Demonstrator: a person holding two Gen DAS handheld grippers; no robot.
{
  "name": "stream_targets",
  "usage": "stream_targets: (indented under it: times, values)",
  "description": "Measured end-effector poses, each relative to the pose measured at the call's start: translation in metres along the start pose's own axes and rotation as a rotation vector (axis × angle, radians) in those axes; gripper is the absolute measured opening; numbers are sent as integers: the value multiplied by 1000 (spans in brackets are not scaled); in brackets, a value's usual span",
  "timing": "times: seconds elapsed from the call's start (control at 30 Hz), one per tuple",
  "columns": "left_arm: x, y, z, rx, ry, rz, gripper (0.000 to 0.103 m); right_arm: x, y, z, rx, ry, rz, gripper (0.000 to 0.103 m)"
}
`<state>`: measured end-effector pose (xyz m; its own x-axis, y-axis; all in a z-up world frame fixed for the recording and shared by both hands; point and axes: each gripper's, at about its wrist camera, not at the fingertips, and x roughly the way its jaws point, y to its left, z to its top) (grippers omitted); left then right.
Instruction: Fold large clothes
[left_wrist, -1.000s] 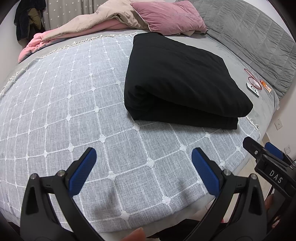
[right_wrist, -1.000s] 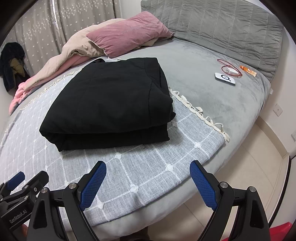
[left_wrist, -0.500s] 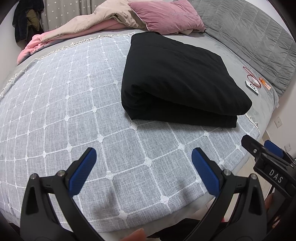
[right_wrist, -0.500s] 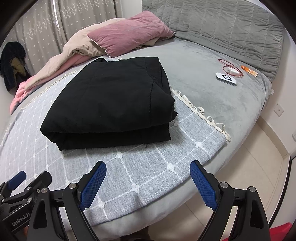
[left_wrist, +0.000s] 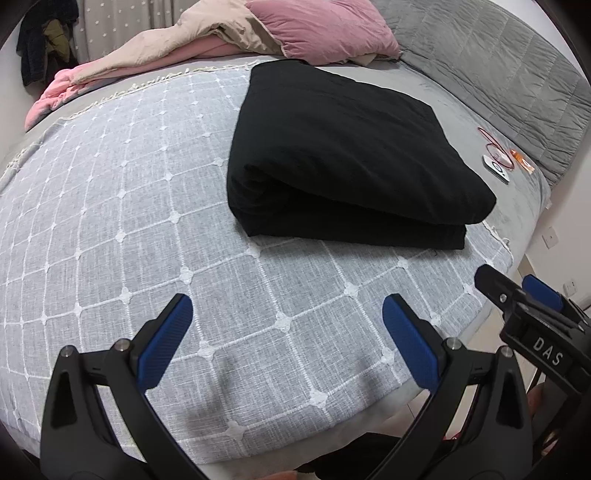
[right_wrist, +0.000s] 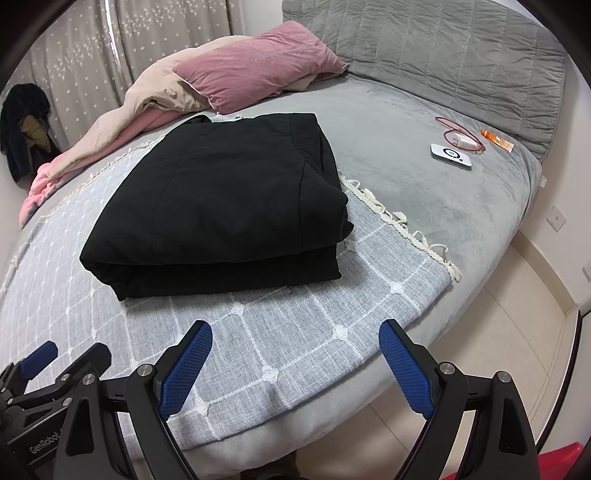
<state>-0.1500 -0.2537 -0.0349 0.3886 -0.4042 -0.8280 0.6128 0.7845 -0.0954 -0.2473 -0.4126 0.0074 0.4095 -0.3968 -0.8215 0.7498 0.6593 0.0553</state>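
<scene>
Left gripper (left_wrist: 286, 314): fingers spread wide, nothing between them, above the grey checked blanket (left_wrist: 110, 221). Right gripper (right_wrist: 295, 341): likewise released and empty, over the blanket's (right_wrist: 295, 317) near edge. Folded black garment (left_wrist: 343, 158) lies flat on the blanket, ahead of both finger pairs and apart from them; in the right wrist view (right_wrist: 221, 195) it sits ahead and slightly left. Beyond it: pink pillow (right_wrist: 258, 66). Far right of the fingers: white device (right_wrist: 450, 157), red cable (right_wrist: 461, 134).
</scene>
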Motion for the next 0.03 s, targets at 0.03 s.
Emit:
stream_targets:
  times: [0.03]
  values:
    - [1, 1, 0, -1, 8, -6, 102, 0, 0, 0, 1, 1, 0, 93]
